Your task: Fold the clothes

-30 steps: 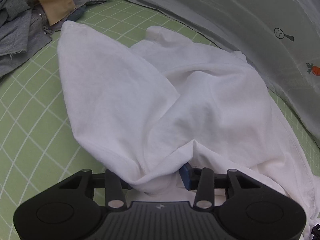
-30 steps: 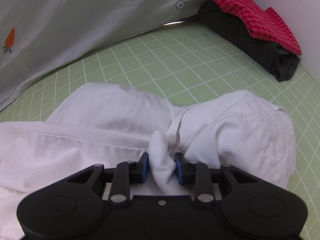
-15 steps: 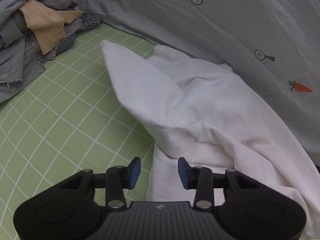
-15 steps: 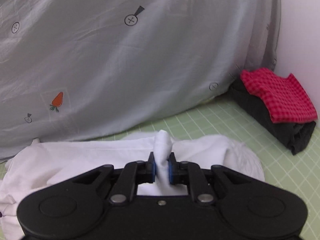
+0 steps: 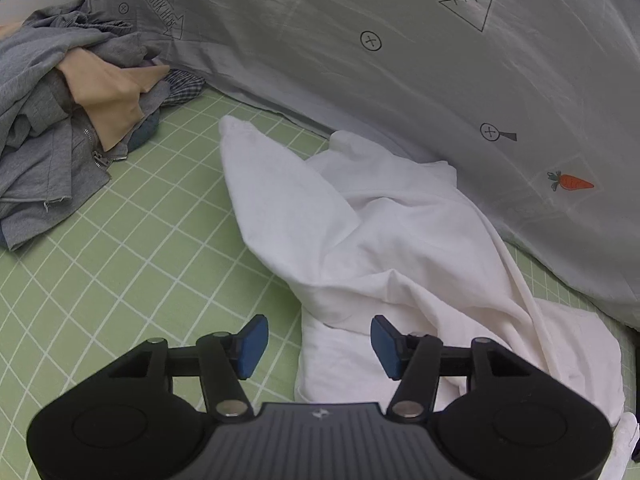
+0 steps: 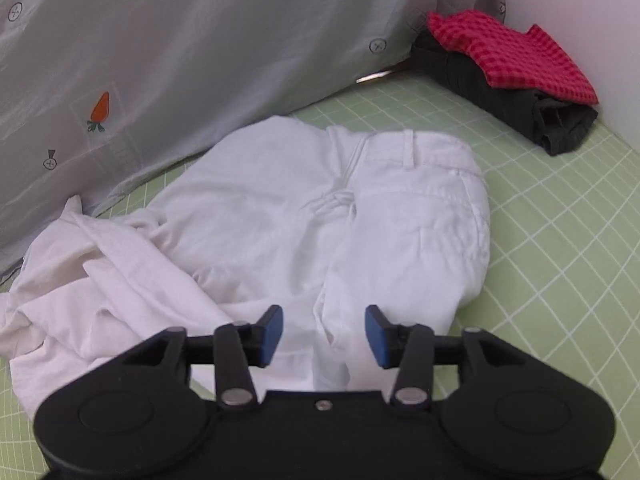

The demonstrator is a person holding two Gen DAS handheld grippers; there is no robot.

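White trousers point(image 5: 384, 232) lie crumpled on the green grid mat point(image 5: 120, 248), one leg stretched toward the far left. In the right wrist view the same white trousers point(image 6: 304, 216) show their waistband and belt loop at the far side. My left gripper point(image 5: 316, 346) is open just above the near edge of the cloth, blue pads apart, nothing between them. My right gripper point(image 6: 324, 334) is also open over the near part of the trousers, holding nothing.
A heap of grey and tan clothes point(image 5: 60, 120) lies at the far left. A folded stack, red checked cloth point(image 6: 512, 60) on a dark garment point(image 6: 560, 124), sits at the far right corner. A grey printed sheet point(image 5: 400, 60) hangs along the back.
Both grippers have let go of the white trousers and opened. The left opened first and drew back; the right lifted a pinch of cloth, then released it, and the trousers now lie flatter.
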